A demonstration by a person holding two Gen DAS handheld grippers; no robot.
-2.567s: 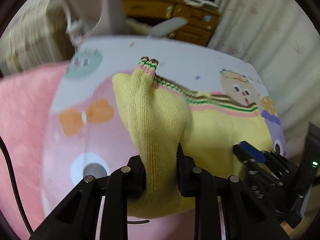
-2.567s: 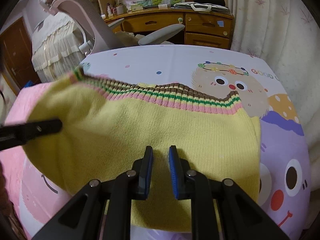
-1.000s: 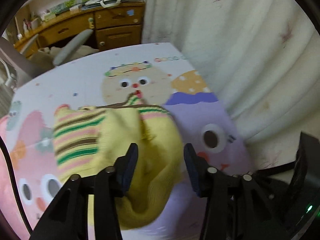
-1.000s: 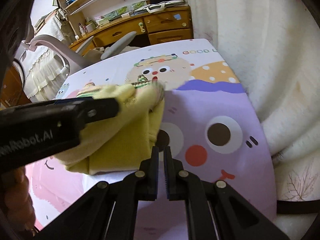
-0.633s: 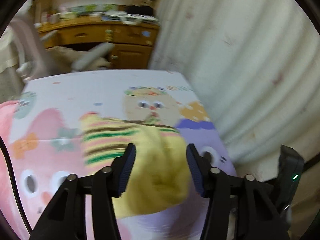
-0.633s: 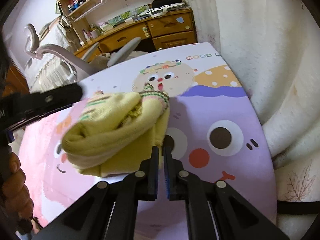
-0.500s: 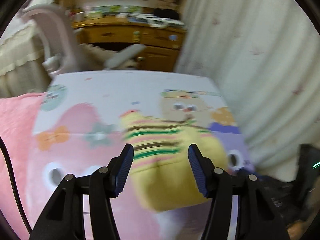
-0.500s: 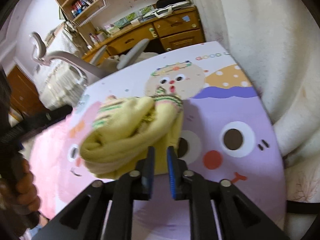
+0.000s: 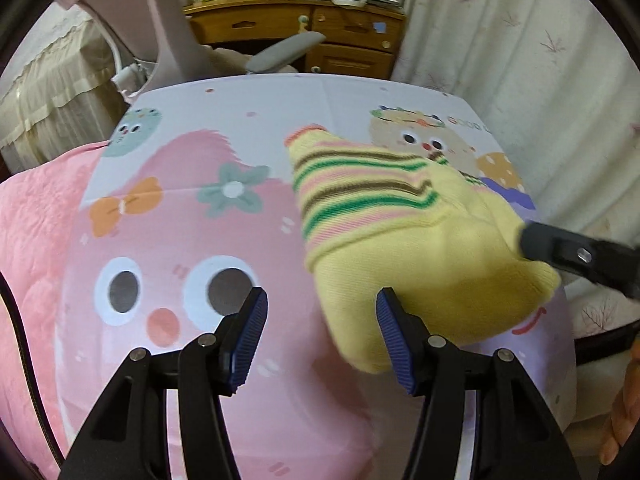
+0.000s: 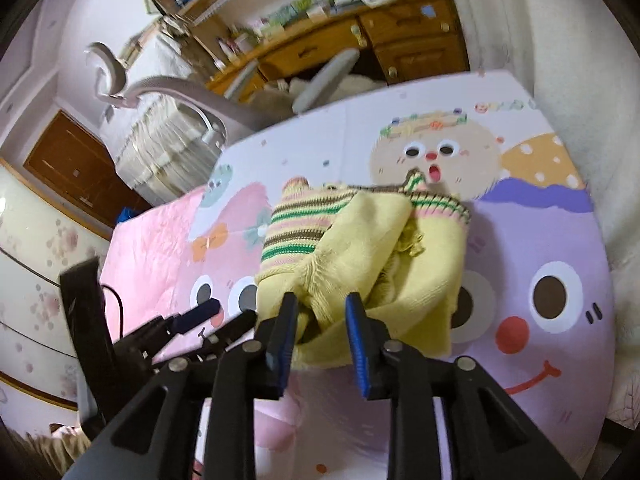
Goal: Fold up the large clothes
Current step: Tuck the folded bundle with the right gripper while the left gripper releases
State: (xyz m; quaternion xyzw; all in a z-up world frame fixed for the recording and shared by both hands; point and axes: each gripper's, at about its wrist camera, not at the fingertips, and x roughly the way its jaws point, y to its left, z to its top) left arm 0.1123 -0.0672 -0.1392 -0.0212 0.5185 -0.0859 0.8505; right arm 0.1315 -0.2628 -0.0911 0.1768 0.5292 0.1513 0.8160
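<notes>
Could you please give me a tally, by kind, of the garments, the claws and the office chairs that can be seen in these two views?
Yellow striped sweater: 1
Claws: 2 (left claw, jaws apart and empty; right claw, jaws opening, sweater edge between them)
Office chair: 1
Total: 4

bare mat (image 9: 168, 216) left of sweater (image 9: 420, 240) (curtain (image 9: 520, 60) close right)

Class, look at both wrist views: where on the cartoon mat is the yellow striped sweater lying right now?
The yellow striped sweater lies bunched on the mat's right half in both views, between the pink and purple faces, just below the beige face.
</notes>
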